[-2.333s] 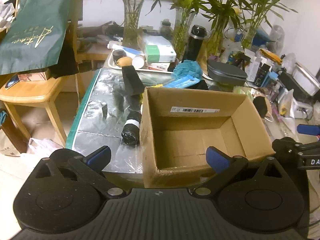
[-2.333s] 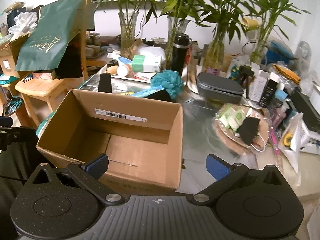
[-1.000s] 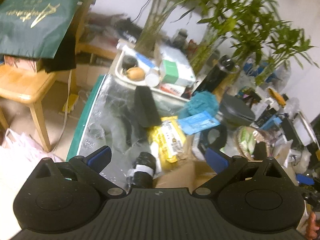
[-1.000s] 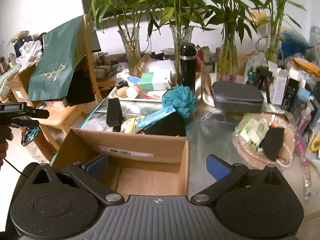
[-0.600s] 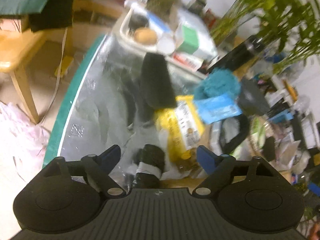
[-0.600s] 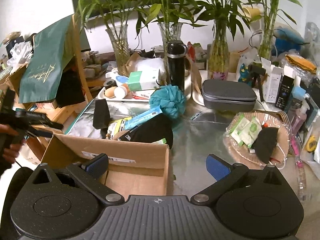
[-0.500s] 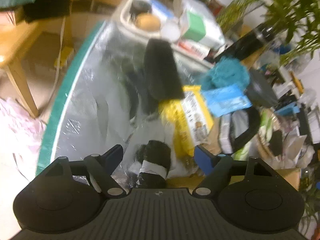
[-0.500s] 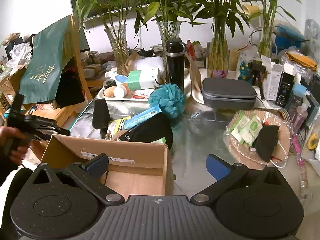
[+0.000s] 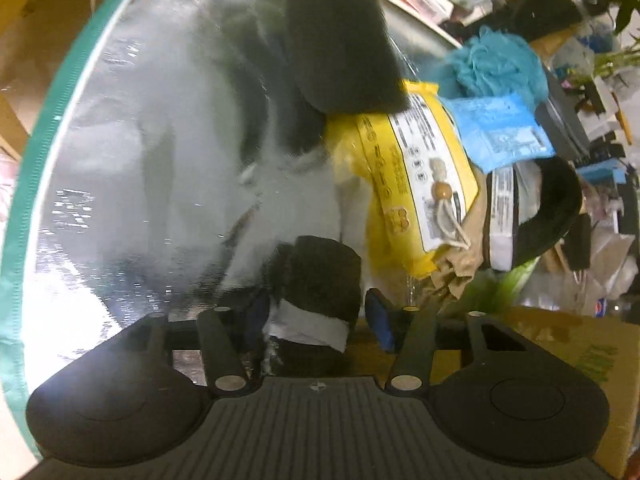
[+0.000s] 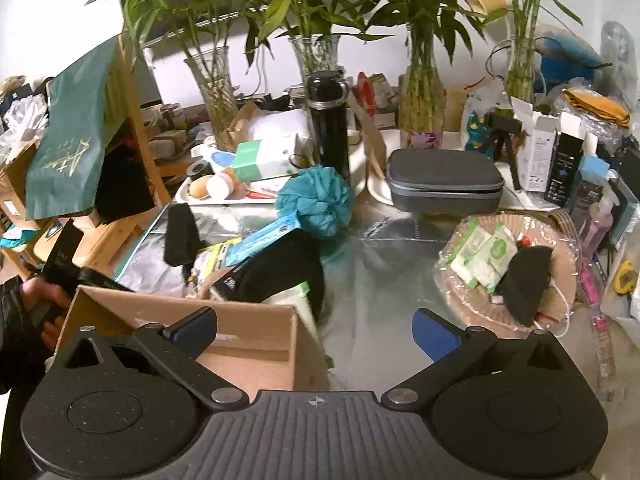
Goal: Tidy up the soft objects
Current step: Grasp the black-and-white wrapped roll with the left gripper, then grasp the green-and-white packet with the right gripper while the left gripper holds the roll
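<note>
Looking down through my left wrist camera, I see my left gripper (image 9: 316, 312) closing its jaws around a black roll with a pale band (image 9: 318, 292); the roll lies between the blue pads, the right pad still just clear of it. It rests on the crinkled silver sheet (image 9: 152, 152) covering the desk, near the desk's near edge. A teal trim (image 9: 38, 148) runs along the sheet's left edge. Beyond the roll lie a black foam block (image 9: 340, 36), a yellow packet (image 9: 400, 168), a blue pouch (image 9: 496, 128) and a teal bath pouf (image 9: 500, 64). A cardboard box (image 9: 592, 348) sits at the right.

From my right wrist camera, my right gripper (image 10: 316, 328) hangs with jaws wide and nothing between them, above the box's right corner and bare silver sheet. A hand (image 10: 44, 300) holds the other tool at the desk's left edge. Glass vases of bamboo (image 10: 422, 96) line the far edge against a white wall, with a black flask (image 10: 330, 128), a grey case (image 10: 444, 180) and a wicker tray (image 10: 560, 240) holding packets. A wooden chair (image 10: 136, 120) carrying a green bag (image 10: 68, 148) stands at left.
</note>
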The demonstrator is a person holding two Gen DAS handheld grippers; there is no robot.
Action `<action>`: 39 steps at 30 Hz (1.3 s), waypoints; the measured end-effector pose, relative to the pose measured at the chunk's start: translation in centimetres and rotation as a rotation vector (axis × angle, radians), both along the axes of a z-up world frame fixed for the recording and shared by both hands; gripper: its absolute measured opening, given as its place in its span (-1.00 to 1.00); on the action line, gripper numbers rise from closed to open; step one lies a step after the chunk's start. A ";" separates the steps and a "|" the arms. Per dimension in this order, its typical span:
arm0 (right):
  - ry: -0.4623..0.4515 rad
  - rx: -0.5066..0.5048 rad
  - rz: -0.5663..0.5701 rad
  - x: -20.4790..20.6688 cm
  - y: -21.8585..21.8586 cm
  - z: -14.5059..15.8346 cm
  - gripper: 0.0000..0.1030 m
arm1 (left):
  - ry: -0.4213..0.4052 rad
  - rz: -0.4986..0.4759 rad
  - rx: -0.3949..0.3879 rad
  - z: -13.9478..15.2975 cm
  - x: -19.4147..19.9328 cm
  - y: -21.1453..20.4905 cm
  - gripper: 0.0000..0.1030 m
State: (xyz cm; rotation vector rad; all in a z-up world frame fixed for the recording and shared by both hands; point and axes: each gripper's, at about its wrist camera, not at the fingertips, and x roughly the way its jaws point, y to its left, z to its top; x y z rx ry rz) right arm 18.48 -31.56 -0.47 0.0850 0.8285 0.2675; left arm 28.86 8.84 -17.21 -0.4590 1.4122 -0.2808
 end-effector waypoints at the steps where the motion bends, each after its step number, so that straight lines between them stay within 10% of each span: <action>1: 0.001 -0.003 -0.006 0.2 -0.1 0.0 1.00 | -0.006 -0.004 0.007 0.0 0.0 -0.1 -0.10; 19: 0.007 -0.042 0.016 2.6 -0.7 -0.3 1.00 | -0.166 -0.051 0.153 1.7 -1.6 -1.7 -0.24; 39: 0.042 0.034 0.060 5.2 -2.5 -1.5 1.00 | -0.510 0.072 0.083 12.9 -7.4 1.4 -0.25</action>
